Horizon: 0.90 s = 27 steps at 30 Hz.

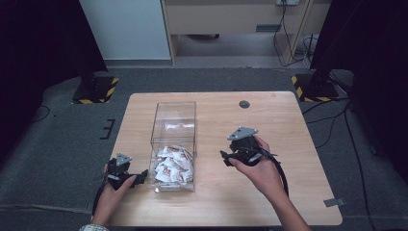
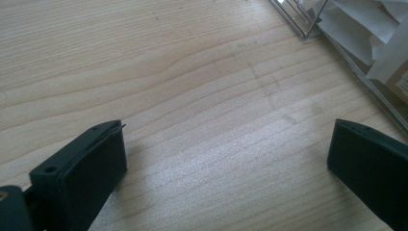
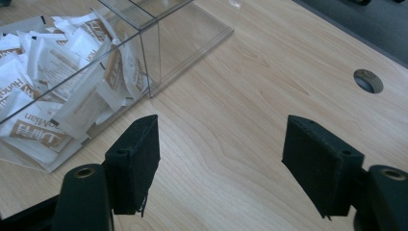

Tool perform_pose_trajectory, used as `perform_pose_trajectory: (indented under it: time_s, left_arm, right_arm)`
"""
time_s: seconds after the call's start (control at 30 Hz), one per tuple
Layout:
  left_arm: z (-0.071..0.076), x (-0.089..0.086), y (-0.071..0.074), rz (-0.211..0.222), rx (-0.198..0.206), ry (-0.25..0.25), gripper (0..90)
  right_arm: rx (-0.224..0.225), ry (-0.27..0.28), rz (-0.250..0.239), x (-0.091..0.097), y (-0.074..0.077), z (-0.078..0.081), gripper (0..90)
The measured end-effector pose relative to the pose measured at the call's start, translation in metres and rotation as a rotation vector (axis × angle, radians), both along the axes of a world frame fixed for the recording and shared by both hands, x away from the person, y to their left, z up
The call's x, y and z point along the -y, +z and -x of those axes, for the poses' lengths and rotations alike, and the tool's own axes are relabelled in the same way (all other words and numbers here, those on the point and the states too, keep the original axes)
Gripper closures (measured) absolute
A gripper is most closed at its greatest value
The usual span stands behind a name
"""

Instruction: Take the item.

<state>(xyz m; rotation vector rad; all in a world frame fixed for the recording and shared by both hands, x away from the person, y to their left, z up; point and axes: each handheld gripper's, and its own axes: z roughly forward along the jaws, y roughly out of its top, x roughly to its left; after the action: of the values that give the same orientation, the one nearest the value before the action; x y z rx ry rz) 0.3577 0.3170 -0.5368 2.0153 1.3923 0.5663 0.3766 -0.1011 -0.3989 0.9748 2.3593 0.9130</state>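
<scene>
A: What is recorded as completed?

B: The packets (image 1: 172, 164) are piled in the near compartment of the clear box (image 1: 173, 109); the far compartment is left bare.

A: Gripper status?

B: The left gripper (image 1: 140, 177) and right gripper (image 1: 225, 159) are held apart, with nothing clamped; 0 packets are carried.

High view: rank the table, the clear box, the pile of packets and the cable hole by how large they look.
1. Table, largest by far.
2. Clear box, standing on it.
3. Pile of packets, filling only the near part of the box.
4. Cable hole, smallest.
None look close enough in size to be unsure.
</scene>
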Motion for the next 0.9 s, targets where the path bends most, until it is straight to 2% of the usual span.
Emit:
perform_pose_trajectory:
  time_s: [0.53, 0.8, 0.9]
  left_arm:
    - [0.000, 0.000, 0.000, 0.001, 0.000, 0.000, 0.0]
    - [0.000, 0.000, 0.000, 0.000, -0.001, -0.001, 0.0]
    - [-0.001, 0.001, 0.000, 0.001, 0.000, 0.000, 0.0]
  right_arm:
    - [0.017, 0.069, -0.030, -0.030, 0.010, -0.005, 32.5]
    - [0.014, 0.097, -0.042, -0.038, 0.014, -0.006, 40.8]
    - [0.026, 0.105, -0.045, -0.042, 0.016, -0.005, 45.1]
